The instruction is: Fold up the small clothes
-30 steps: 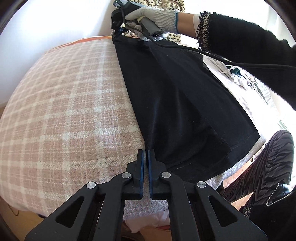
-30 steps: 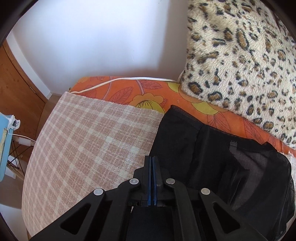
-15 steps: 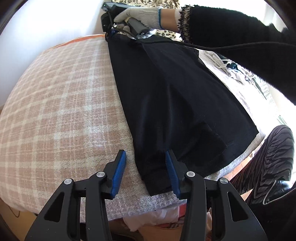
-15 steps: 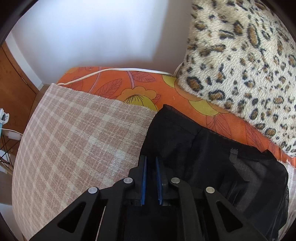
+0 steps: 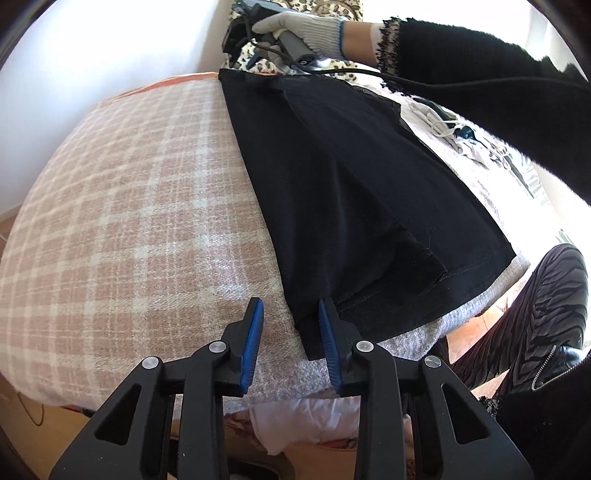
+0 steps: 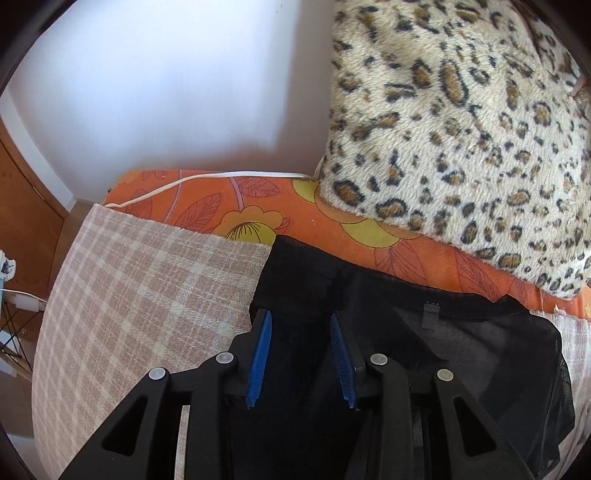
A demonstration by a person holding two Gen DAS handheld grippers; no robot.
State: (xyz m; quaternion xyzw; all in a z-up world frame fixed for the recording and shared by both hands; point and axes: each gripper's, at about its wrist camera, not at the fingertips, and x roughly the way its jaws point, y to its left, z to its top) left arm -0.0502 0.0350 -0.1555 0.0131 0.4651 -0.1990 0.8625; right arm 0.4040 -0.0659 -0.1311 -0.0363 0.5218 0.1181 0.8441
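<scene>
A black garment [image 5: 351, 203] lies folded lengthwise on a pink plaid blanket [image 5: 129, 221]. My left gripper [image 5: 290, 302] sits at its near corner. The jaws are apart and closing, with the corner's tip between them and the pads not pressing it. At the far end a gloved hand [image 5: 306, 26] holds my right gripper [image 5: 236, 40] just above the cloth. In the right wrist view the right gripper [image 6: 300, 315] hovers over the garment's far corner [image 6: 369, 332]. Its jaws are opening and grip nothing.
A leopard-print cushion [image 6: 461, 129] leans against the wall behind an orange floral sheet [image 6: 240, 206] crossed by a white cable [image 6: 184, 181]. Several light clothes [image 5: 454, 136] lie to the right. A person's striped trouser leg [image 5: 546, 314] stands at the bed's edge.
Both grippers went from shut to open and let go of the garment's corners. The left jaws have narrowed a little since half a second ago. The right gripper lifted slightly off the cloth.
</scene>
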